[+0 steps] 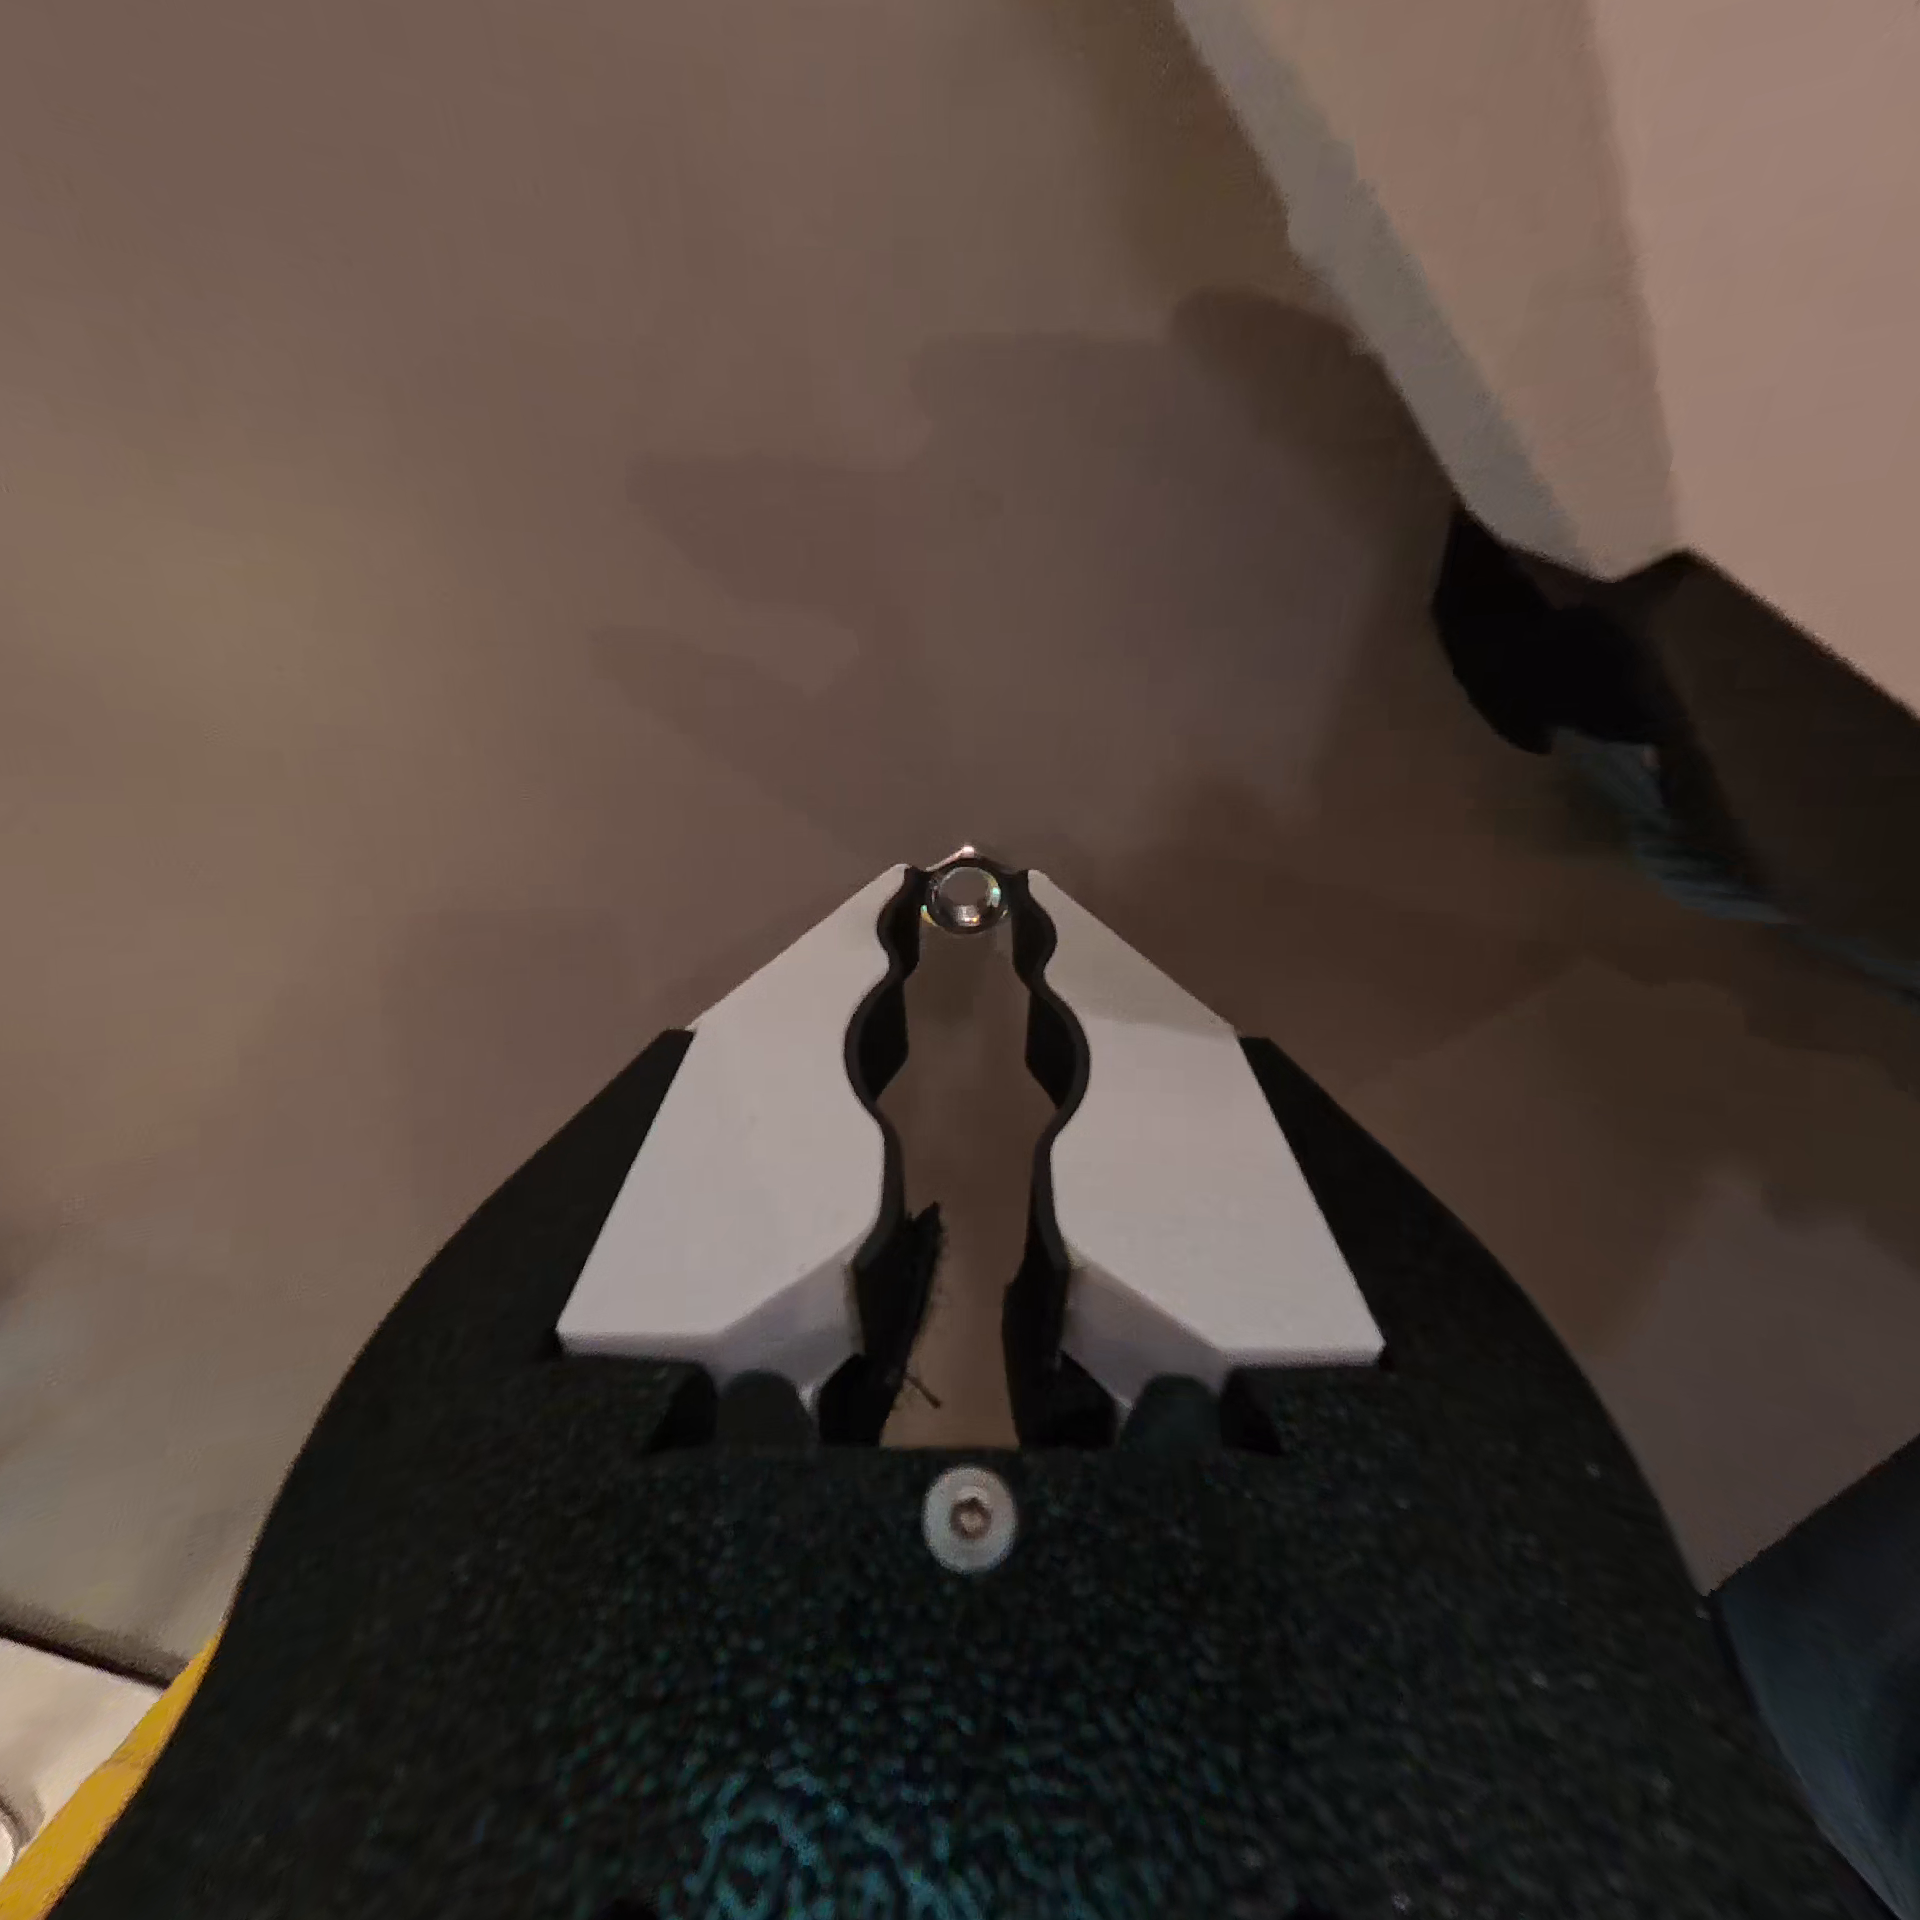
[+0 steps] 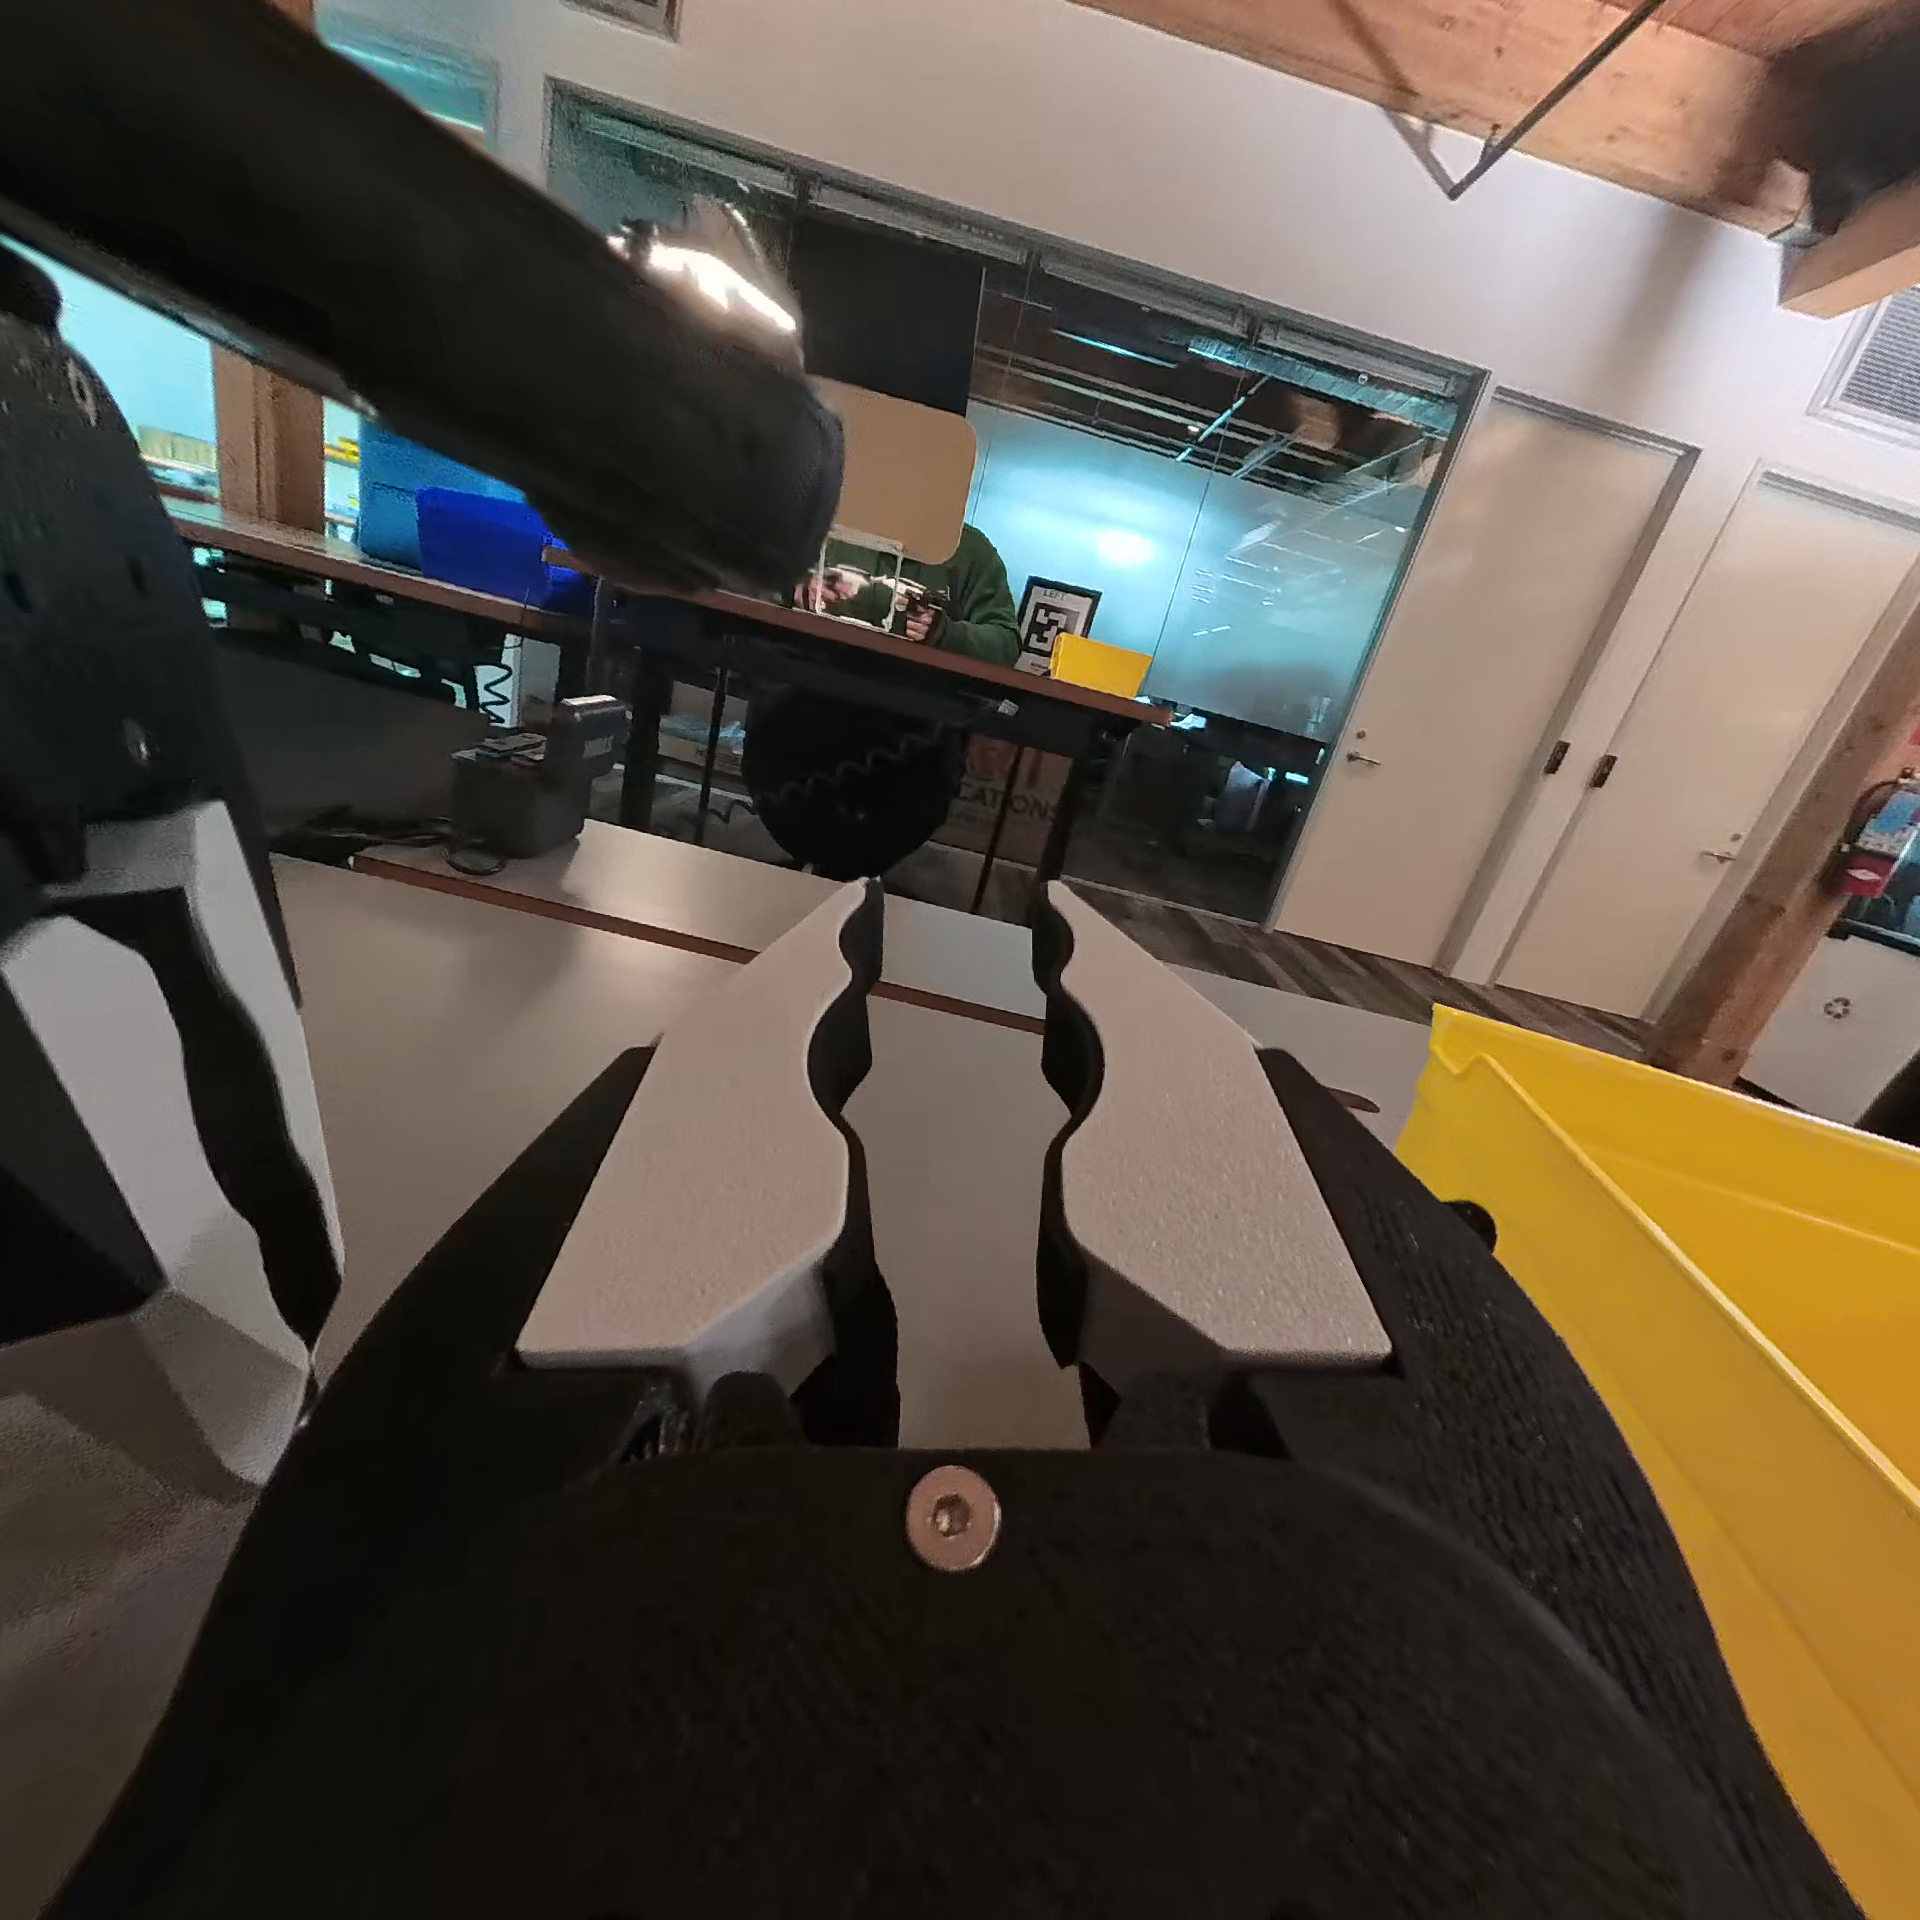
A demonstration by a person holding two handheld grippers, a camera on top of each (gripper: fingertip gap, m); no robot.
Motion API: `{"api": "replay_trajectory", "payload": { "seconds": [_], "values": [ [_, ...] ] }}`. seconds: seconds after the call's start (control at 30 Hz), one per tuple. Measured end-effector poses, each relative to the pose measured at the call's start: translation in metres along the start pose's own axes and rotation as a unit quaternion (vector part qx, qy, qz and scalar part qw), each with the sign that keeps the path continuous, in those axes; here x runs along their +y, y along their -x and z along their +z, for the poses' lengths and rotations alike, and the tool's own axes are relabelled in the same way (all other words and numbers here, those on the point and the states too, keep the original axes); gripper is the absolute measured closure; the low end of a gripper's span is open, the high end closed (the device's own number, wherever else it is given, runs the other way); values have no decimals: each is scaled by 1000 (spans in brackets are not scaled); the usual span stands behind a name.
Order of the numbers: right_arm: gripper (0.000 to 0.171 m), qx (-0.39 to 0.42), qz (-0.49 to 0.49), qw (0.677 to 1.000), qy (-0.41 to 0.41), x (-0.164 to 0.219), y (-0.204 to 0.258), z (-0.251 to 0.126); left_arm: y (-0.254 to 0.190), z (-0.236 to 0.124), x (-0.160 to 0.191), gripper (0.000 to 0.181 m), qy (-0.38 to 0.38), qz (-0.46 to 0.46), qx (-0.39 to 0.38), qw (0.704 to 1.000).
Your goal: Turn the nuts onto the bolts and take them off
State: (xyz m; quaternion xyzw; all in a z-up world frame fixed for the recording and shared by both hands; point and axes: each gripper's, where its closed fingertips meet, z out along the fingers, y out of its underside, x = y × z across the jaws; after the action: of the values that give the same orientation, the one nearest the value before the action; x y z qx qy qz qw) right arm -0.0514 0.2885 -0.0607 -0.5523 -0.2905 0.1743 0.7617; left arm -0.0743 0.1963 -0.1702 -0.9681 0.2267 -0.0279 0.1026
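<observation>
A: Left tool [image 1: 966, 902]: why do you clench the bolt [image 1: 965, 900] at the tips, above the counter [image 1: 416, 520]?

B: To steady it. Your right tool [image 2: 956, 909] gapes, holding nothing, beside the bin [image 2: 1662, 1299].

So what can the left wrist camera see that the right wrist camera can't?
Only the left wrist view shows the small shiny bolt, seen end-on and pinched at the tips of the left gripper, with the plain table right behind it.

Only the right wrist view shows the right gripper with its jaws apart and empty, a yellow bin beside it, and a room with a person at a far desk.

Both show white fingers on a black body, and each catches part of the other gripper at its edge.
</observation>
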Motion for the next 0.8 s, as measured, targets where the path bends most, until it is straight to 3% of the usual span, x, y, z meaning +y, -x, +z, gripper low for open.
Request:
{"api": "replay_trajectory", "payload": {
  "seconds": [0.07,0.13,0.27,0.33,0.43,0.53,0.63,0.73,0.8],
  "values": [
    [144,-2,-1,1000,3,0,2,-1,1,5,-3,166,-12,-9,-2,1000],
    [144,-2,-3,1000,4,0,0,-1,10,6,-11,152,-49,-30,-26,998],
    [143,0,1,1000,2,-2,-4,-4,36,-23,-31,125,-209,-62,-105,970],
    [142,-8,8,1000,-6,-6,-3,-6,44,-54,-34,123,-325,-74,-143,932],
    [140,-47,16,998,-37,-19,6,-20,39,-101,-21,129,-496,-70,-175,848],
    [142,-146,25,986,-75,-37,33,-39,30,-122,11,134,-588,-47,-207,781],
    [123,-308,74,947,-61,-47,69,-65,9,-118,31,137,-639,18,-166,751],
    [124,-489,137,861,-4,-52,99,-104,-1,-122,34,112,-663,31,-39,747],
    [129,-543,114,830,57,-36,110,-119,-3,-125,38,102,-665,31,12,746]
  ]
}}
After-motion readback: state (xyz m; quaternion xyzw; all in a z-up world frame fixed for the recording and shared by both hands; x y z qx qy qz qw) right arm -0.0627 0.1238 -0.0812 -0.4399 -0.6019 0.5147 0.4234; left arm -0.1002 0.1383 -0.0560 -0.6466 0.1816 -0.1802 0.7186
